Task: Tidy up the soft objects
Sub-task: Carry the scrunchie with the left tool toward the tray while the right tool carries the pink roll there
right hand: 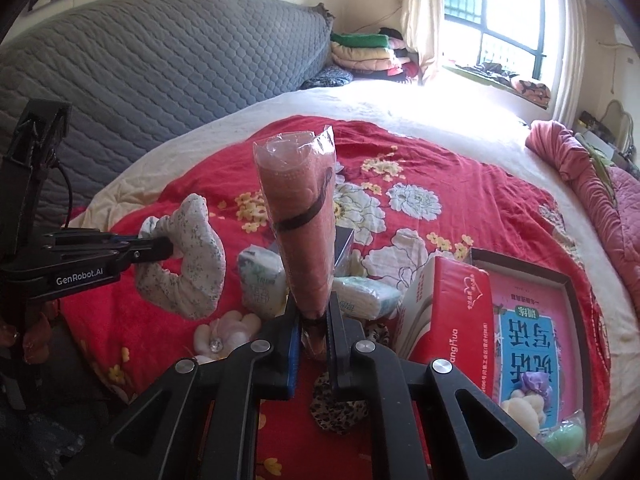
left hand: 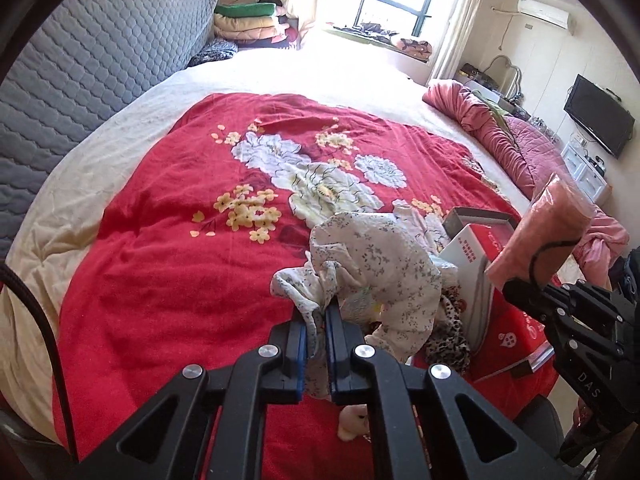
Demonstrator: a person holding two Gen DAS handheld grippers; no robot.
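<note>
— What has the left tool point(left hand: 316, 334) got?
— It is clamped on a white floral fabric ring point(left hand: 376, 264), lifted above the red flowered blanket point(left hand: 160, 248) on the bed.
— And the right tool point(right hand: 312, 332)?
— Closed on the lower end of a pink bagged pack point(right hand: 298, 216), which stands upright over that blanket.
— What lies on the blanket?
— Two wrapped tissue packs point(right hand: 262, 280) behind the pink pack, a leopard-print scrunchie point(right hand: 338, 408) under the right tool, and an open red box point(right hand: 464, 312) at the blanket's right edge.
</note>
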